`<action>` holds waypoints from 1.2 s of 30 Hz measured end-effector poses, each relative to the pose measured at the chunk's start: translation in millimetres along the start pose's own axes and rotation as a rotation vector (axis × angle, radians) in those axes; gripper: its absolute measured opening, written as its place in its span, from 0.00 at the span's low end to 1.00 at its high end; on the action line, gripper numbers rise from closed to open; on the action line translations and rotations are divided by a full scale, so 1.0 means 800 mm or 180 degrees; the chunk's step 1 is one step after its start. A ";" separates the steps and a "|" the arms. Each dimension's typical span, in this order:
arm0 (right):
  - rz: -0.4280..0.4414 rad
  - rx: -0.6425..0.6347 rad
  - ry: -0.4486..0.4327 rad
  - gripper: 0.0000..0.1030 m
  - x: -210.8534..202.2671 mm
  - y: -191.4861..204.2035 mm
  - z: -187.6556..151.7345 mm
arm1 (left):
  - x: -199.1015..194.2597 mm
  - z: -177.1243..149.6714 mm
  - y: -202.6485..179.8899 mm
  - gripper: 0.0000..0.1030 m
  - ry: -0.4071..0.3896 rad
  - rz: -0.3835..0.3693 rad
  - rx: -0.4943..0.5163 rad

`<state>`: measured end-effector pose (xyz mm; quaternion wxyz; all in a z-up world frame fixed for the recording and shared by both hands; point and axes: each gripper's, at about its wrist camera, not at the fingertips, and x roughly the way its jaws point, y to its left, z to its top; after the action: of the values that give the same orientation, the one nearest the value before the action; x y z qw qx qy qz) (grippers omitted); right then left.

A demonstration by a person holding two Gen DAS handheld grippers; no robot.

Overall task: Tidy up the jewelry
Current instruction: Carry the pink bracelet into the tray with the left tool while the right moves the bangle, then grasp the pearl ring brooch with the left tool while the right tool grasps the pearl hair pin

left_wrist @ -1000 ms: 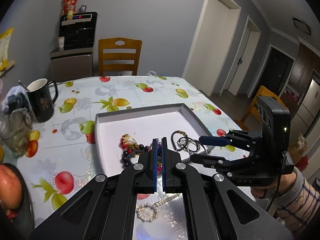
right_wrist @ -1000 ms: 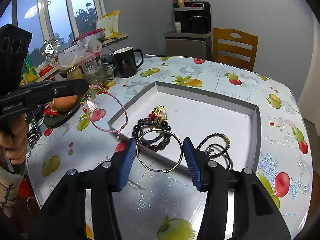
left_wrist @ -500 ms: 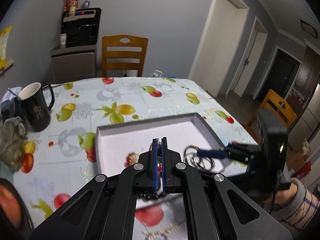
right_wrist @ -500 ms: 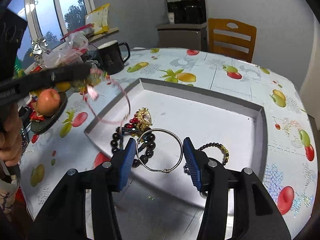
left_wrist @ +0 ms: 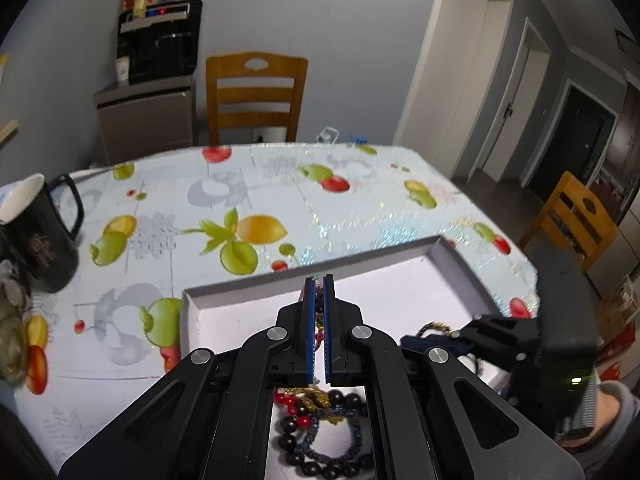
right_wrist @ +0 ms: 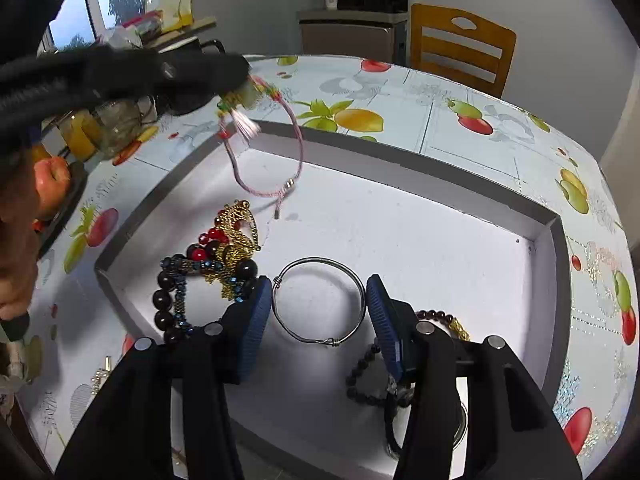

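Over grey tray: left gripper pinches pink cord bracelet; right gripper clasps thin silver bangle.

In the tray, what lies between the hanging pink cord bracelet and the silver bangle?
Only bare white tray floor lies between the pink cord bracelet and the silver bangle, as the right wrist view shows.

Grey walls, wooden chair, daylit window.

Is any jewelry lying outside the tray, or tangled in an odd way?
Yes. A small pale hair clip lies on the tablecloth outside the grey tray. Inside, the dark bead bracelet and gold ornament are heaped together in a tangle.
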<state>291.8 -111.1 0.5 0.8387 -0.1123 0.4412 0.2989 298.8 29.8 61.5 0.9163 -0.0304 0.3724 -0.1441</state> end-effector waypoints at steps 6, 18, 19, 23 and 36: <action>-0.0025 -0.0032 0.0115 0.48 0.014 0.002 0.001 | 0.022 -0.018 0.015 0.04 0.0167 0.0032 -0.0046; 0.0034 0.0073 0.0058 0.54 0.007 -0.001 -0.002 | 0.010 -0.055 0.020 0.49 0.0175 0.0182 -0.0024; 0.0046 0.0095 0.0021 0.54 0.002 -0.002 -0.003 | 0.004 -0.058 0.018 0.55 0.0140 0.0195 -0.0011; 0.0068 0.0142 -0.0089 0.54 -0.018 -0.002 -0.010 | -0.021 -0.067 0.016 0.74 0.0008 0.0189 -0.0028; 0.0205 0.0109 -0.0361 0.55 -0.082 0.025 -0.048 | -0.083 -0.118 0.018 0.77 -0.0119 0.0174 -0.0129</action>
<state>226.0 -138.6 32.3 0.8541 -0.0666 0.4014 0.3239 191.6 67.4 35.7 0.9259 -0.0415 0.3588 -0.1109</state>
